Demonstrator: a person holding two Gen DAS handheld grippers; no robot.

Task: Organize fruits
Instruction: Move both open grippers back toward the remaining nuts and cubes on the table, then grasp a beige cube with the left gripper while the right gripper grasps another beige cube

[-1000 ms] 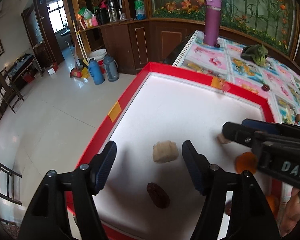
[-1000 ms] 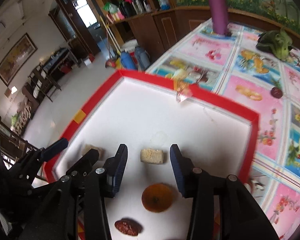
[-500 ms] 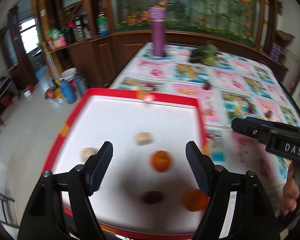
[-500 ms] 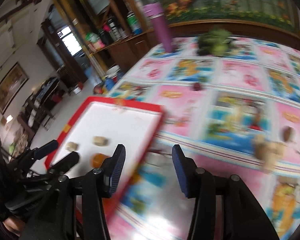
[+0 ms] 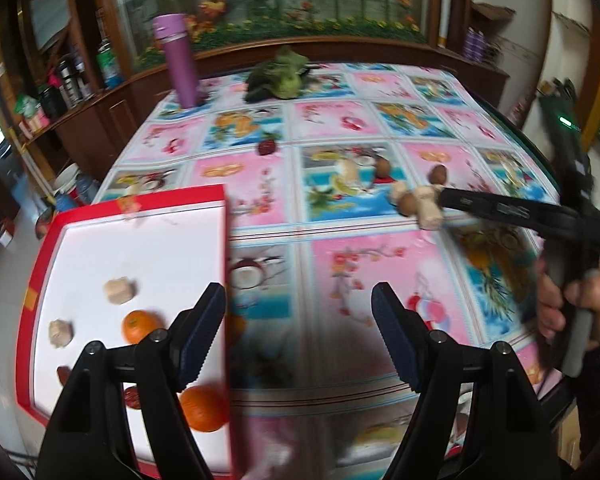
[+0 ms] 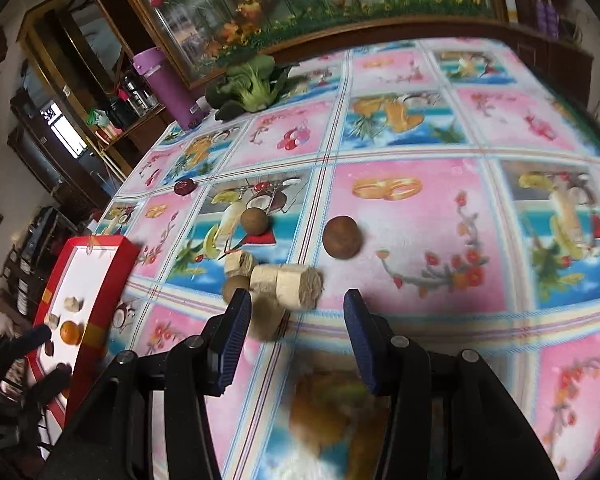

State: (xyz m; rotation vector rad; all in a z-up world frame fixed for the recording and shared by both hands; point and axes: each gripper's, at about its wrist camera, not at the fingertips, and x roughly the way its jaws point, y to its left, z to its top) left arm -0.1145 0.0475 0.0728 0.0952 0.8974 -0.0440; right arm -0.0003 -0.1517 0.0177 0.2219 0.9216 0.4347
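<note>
Right gripper (image 6: 296,330) jaws apart, empty, just short of the tan chunks (image 6: 286,282) at frame centre; brown fruits (image 6: 342,237) touching or close around them. Left gripper (image 5: 298,326) also apart, empty, over cloth beside the tray (image 5: 226,240) at lower left, oranges (image 5: 140,326) inside. Risk: tight cluster, so closing may nudge a round fruit and send it rolling, or grab two chunks.

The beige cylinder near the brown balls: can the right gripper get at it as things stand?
Probably yes. The right gripper is open, the beige cylinder lies just ahead of its fingers, and nothing lies between them.
</note>
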